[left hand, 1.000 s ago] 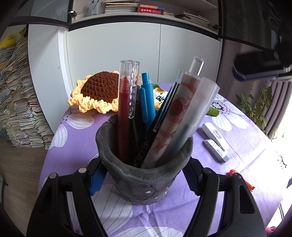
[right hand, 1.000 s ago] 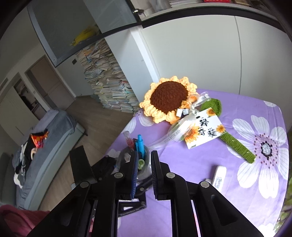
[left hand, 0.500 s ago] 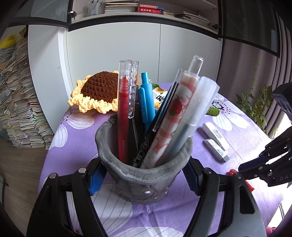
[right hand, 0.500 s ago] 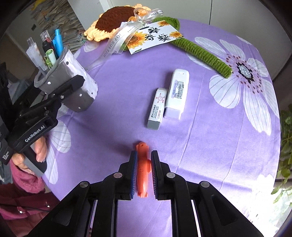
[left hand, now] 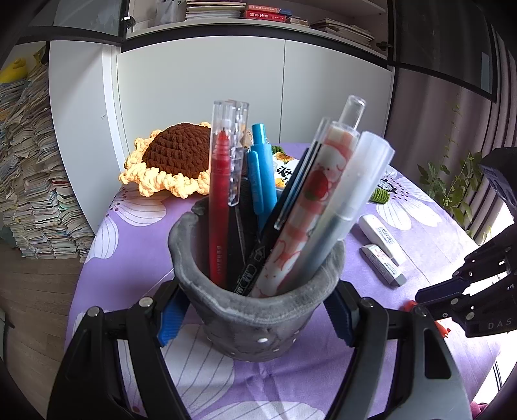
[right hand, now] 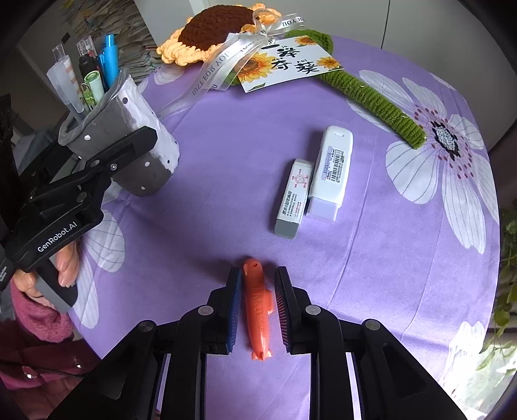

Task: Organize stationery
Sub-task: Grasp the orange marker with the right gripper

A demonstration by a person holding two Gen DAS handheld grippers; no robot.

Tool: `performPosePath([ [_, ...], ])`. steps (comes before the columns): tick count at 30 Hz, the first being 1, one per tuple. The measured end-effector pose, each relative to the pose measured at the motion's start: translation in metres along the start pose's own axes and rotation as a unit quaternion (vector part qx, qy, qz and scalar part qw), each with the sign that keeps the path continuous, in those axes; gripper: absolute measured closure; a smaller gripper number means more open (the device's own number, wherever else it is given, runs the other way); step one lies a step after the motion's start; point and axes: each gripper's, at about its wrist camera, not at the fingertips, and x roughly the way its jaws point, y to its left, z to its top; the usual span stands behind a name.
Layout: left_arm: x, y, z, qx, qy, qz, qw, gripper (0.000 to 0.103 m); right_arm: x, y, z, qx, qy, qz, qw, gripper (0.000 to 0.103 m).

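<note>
My left gripper (left hand: 255, 316) is shut on a grey felt pen holder (left hand: 258, 310) that stands on the purple tablecloth and holds several pens; it also shows in the right wrist view (right hand: 129, 145). An orange fish-shaped cutter (right hand: 257, 307) lies on the cloth. My right gripper (right hand: 257, 284) is open and low over the cloth, its jaws on either side of the cutter with small gaps. In the left wrist view the right gripper (left hand: 429, 299) is at the right, over a bit of the orange cutter (left hand: 410, 304).
A grey-white eraser (right hand: 294, 198) and a white correction tape (right hand: 332, 174) lie side by side mid-table; both show in the left wrist view (left hand: 383, 265). A crocheted sunflower (right hand: 219, 29) with green stem (right hand: 371, 93) and card (right hand: 290, 64) lies at the back. The table edge is near.
My right gripper came down from above the table to the orange cutter and its jaws opened wider around it. The left gripper and the pen holder have stayed put.
</note>
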Motion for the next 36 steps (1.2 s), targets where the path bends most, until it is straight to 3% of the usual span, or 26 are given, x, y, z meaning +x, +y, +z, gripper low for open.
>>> performPosePath([
  [11, -0.019, 0.001, -0.001, -0.001, -0.050, 0.012, 0.9987, 0.024, -0.049, -0.003, 0.007, 0.019, -0.076, 0.033, 0.996, 0.087],
  [14, -0.022, 0.002, -0.001, -0.002, -0.058, 0.013, 0.9982, 0.025, -0.063, -0.004, 0.012, 0.026, -0.100, 0.045, 0.994, 0.087],
  [16, -0.022, 0.001, -0.001, 0.002, -0.060, 0.008, 0.9982, 0.032, -0.075, 0.000, 0.016, 0.030, -0.120, 0.052, 0.991, 0.087],
  [23, -0.021, 0.000, 0.000, 0.005, -0.060, 0.008, 0.9982, 0.032, -0.124, 0.020, 0.032, 0.004, -0.195, 0.078, 0.978, 0.087],
  [26, -0.020, 0.000, 0.000, 0.005, -0.059, 0.008, 0.9982, 0.032, -0.108, 0.032, 0.034, -0.028, -0.155, 0.044, 0.987, 0.087],
  [31, -0.020, 0.000, 0.000, 0.005, -0.059, 0.009, 0.9982, 0.032, -0.040, 0.022, 0.018, -0.033, -0.036, -0.012, 0.999, 0.086],
  [36, -0.020, 0.000, 0.000, 0.006, -0.059, 0.010, 0.9982, 0.032, -0.013, 0.016, 0.004, -0.039, -0.003, -0.026, 0.999, 0.086],
])
